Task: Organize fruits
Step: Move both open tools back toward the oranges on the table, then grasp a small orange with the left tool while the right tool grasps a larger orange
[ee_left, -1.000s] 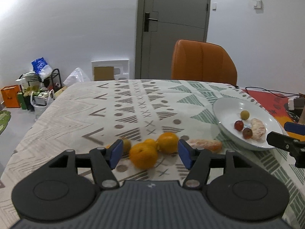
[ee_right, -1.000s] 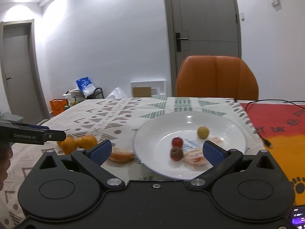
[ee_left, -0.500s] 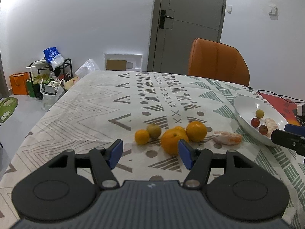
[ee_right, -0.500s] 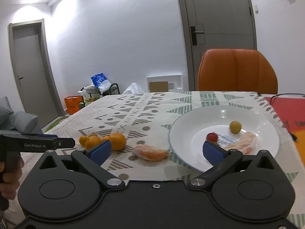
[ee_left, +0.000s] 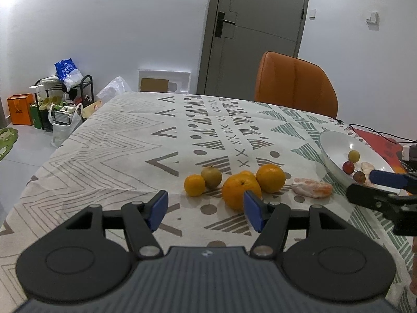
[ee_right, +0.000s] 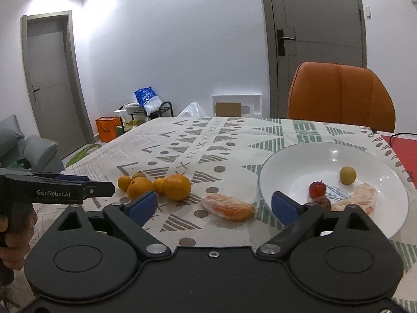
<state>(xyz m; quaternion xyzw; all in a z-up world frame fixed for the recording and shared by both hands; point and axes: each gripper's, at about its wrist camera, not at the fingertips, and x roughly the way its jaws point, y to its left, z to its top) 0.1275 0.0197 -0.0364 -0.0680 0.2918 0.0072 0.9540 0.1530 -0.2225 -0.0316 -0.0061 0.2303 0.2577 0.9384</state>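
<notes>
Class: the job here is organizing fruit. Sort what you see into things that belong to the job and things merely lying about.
Job: oranges on the tablecloth; peeled orange piece; white plate with small fruits; left gripper; right gripper, jaws just narrowed, empty.

Lying about: orange chair; shoe rack; orange bag.

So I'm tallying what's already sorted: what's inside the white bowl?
In the white bowl: a yellow-green fruit, a red fruit, a darker fruit partly behind the right gripper's finger, and a peeled citrus piece over a printed label.

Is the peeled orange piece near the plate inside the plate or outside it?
Outside: the peeled orange piece lies on the tablecloth, left of the plate.
</notes>
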